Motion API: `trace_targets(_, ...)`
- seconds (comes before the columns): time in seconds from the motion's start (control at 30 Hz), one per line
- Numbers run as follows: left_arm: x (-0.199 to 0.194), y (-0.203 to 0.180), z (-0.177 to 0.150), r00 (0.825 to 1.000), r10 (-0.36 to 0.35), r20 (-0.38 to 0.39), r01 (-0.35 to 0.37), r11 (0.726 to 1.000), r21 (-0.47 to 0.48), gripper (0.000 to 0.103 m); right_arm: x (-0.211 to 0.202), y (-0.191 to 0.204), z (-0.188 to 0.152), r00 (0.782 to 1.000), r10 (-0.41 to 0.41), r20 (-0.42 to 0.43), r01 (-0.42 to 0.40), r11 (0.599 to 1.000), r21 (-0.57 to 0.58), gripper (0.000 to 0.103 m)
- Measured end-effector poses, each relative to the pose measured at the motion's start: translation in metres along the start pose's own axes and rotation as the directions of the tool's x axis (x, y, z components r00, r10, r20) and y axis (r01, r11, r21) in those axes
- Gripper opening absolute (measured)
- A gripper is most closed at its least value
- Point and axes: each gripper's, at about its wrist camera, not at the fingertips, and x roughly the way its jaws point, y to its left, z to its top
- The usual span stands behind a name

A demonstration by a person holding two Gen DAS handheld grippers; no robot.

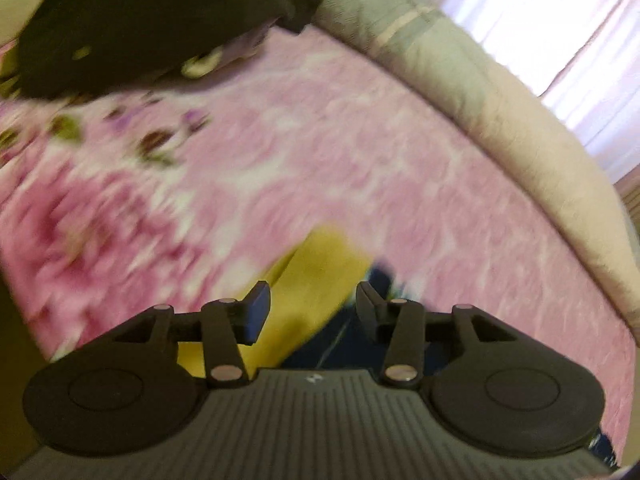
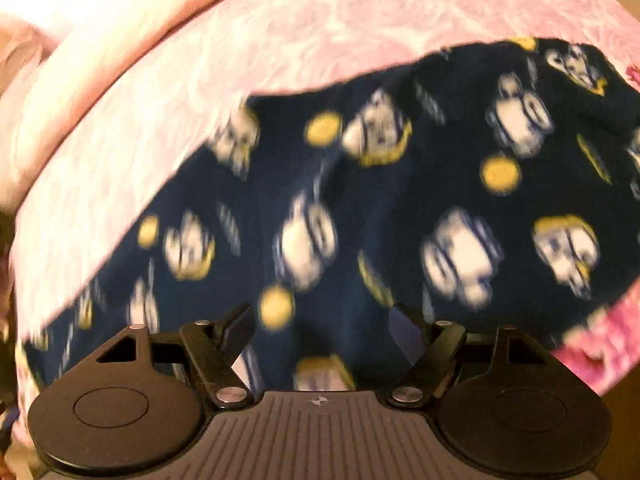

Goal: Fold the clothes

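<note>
Left gripper (image 1: 312,304): jaws spread apart, nothing held between them; yellow fabric band (image 1: 316,276) and navy cloth seen just below the fingertips. Right gripper (image 2: 322,330): jaws wide apart, nothing gripped, positioned over navy fleece garment with white-and-yellow cartoon print (image 2: 360,184). Garment is laid flat on pink floral bedspread (image 1: 320,128). Farther back in left view: black crumpled garment (image 1: 152,20) on the bedspread, grey-beige rolled blanket (image 1: 460,76) along the far edge. Both views motion-blurred.

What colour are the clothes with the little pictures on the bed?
The printed garment is dark navy with white cartoon figures and yellow dots. The right wrist view shows it best.
</note>
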Motion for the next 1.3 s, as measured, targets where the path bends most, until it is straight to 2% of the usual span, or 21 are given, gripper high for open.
trace_targets(0.07,0.028,-0.005,0.024,0.999,-0.027,-0.029,0.027,0.999,0.017,0.051,0.012,0.006,0.013,1.0,-0.004,0.02,0.003,0.999,0.038,0.077)
trace_targets(0.13,0.059,-0.002,0.034,0.99,-0.043,-0.134,0.044,0.999,-0.002,0.049,0.023,0.011,0.019,1.0,0.001,0.018,-0.002,0.999,0.052,0.077)
trace_targets(0.17,0.074,0.0,0.039,0.981,-0.052,-0.186,0.051,0.999,-0.012,0.043,0.027,0.014,0.02,1.0,0.0,0.011,0.0,0.999,0.05,0.077)
trace_targets(0.2,0.079,0.0,0.04,0.976,-0.084,-0.2,0.085,0.996,-0.003,0.008,0.031,0.015,0.02,1.0,-0.006,0.001,0.006,0.999,0.042,0.077)
trace_targets(0.23,0.084,0.001,0.04,0.97,-0.117,-0.211,0.121,0.993,0.007,0.004,0.036,0.017,0.019,1.0,-0.018,-0.01,0.018,0.999,0.034,0.077)
trace_targets(0.27,0.088,0.001,0.04,0.963,-0.15,-0.222,0.157,0.987,0.016,0.004,0.041,0.018,0.019,0.999,-0.03,-0.021,0.03,0.999,0.025,0.077)
trace_targets(0.33,0.083,-0.006,0.037,0.97,-0.137,-0.201,0.169,0.974,0.149,0.004,0.05,0.019,0.017,0.998,-0.057,-0.037,0.058,0.998,0.018,0.077)
trace_targets(0.47,0.095,0.003,0.041,0.986,-0.077,-0.151,0.103,0.979,0.174,0.006,0.06,0.016,0.013,0.995,-0.086,-0.045,0.087,0.996,0.021,0.076)
trace_targets(0.6,0.12,-0.005,0.05,0.987,-0.047,-0.155,0.079,0.975,0.209,0.018,0.063,0.016,0.013,0.994,-0.101,-0.048,0.102,0.995,0.016,0.077)
trace_targets(0.67,0.119,-0.003,0.056,0.986,-0.064,-0.155,0.092,0.979,0.179,0.02,0.064,0.016,0.012,0.993,-0.109,-0.049,0.11,0.994,0.014,0.077)
trace_targets(0.73,0.111,0.011,0.062,0.979,-0.14,-0.15,0.151,0.986,0.066,0.034,0.065,0.016,0.012,0.992,-0.116,-0.051,0.117,0.993,0.011,0.077)
trace_targets(0.83,0.107,0.034,0.074,0.968,-0.2,-0.15,0.187,0.978,-0.096,0.053,0.067,0.016,0.012,0.99,-0.128,-0.053,0.128,0.992,0.007,0.077)
trace_targets(0.9,0.121,0.03,0.075,0.954,-0.184,-0.238,0.172,0.983,-0.068,0.065,0.069,0.017,0.01,0.989,-0.139,-0.049,0.139,0.99,0.0,0.077)
trace_targets(0.97,0.139,0.023,0.071,0.922,-0.15,-0.356,0.158,0.987,-0.006,0.066,0.07,0.019,0.008,0.988,-0.149,-0.042,0.148,0.989,-0.011,0.082)
trace_targets(1.0,0.145,0.019,0.067,0.92,-0.127,-0.372,0.148,0.989,0.029,0.066,0.071,0.02,0.006,0.988,-0.152,-0.038,0.152,0.988,-0.017,0.083)
trace_targets(1.03,0.146,0.015,0.065,0.928,-0.125,-0.351,0.152,0.987,0.049,0.057,0.071,0.021,0.005,0.987,-0.156,-0.034,0.156,0.988,-0.023,0.083)
trace_targets(1.07,0.146,0.011,0.063,0.937,-0.125,-0.327,0.156,0.985,0.068,0.039,0.072,0.021,0.004,0.987,-0.16,-0.031,0.159,0.987,-0.03,0.083)
trace_targets(1.1,0.145,0.007,0.062,0.939,-0.132,-0.317,0.164,0.984,0.075,0.014,0.072,0.021,0.003,0.986,-0.163,-0.03,0.162,0.986,-0.037,0.083)
trace_targets(1.13,0.145,0.003,0.06,0.941,-0.14,-0.308,0.172,0.982,0.081,0.013,0.071,0.02,0.002,0.987,-0.161,-0.029,0.16,0.986,-0.038,0.083)
trace_targets(1.2,0.134,-0.009,0.052,0.961,-0.113,-0.253,0.158,0.973,0.166,0.011,0.071,0.018,0.001,0.987,-0.159,-0.027,0.157,0.987,-0.039,0.083)
trace_targets(1.3,0.114,-0.014,0.047,0.993,-0.05,-0.106,0.073,0.971,0.229,0.01,0.07,0.016,-0.001,0.987,-0.16,-0.021,0.159,0.986,-0.042,0.083)
